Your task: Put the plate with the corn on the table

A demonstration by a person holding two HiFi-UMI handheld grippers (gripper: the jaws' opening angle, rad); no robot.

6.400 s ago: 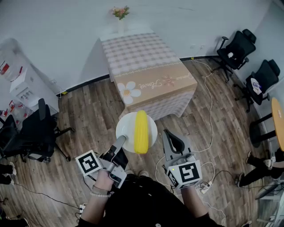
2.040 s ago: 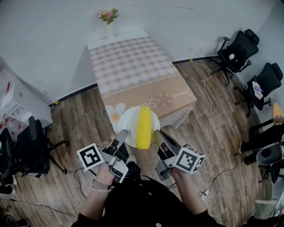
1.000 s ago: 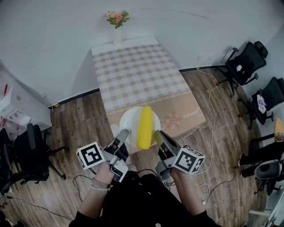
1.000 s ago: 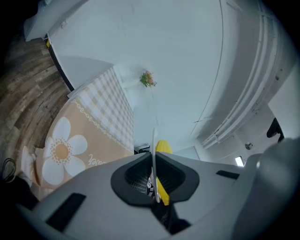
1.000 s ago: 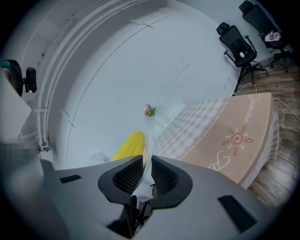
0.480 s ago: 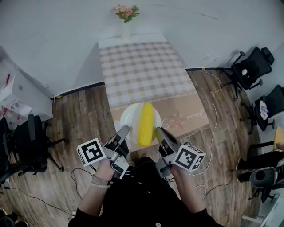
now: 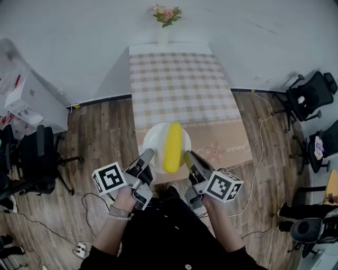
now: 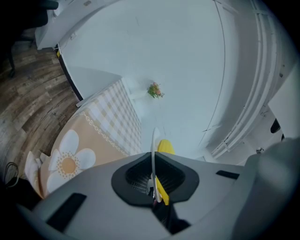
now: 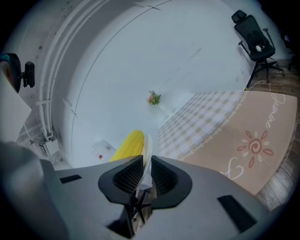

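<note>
Checked-cloth table (image 7: 179, 79) draws nearer; left gripper (image 7: 148, 153) and right gripper (image 7: 187, 155) each clamp the round white plate (image 7: 153, 140) by its rim; tilting could roll the yellow corn cob (image 7: 172, 146) off

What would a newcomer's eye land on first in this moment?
The bright yellow corn cob lying on a white plate stands out first, mid-frame in the head view, at the near end of the checked-cloth table. The left gripper and right gripper each pinch the plate's rim from the person's side. A small vase of flowers stands at the table's far end by the wall.
</note>
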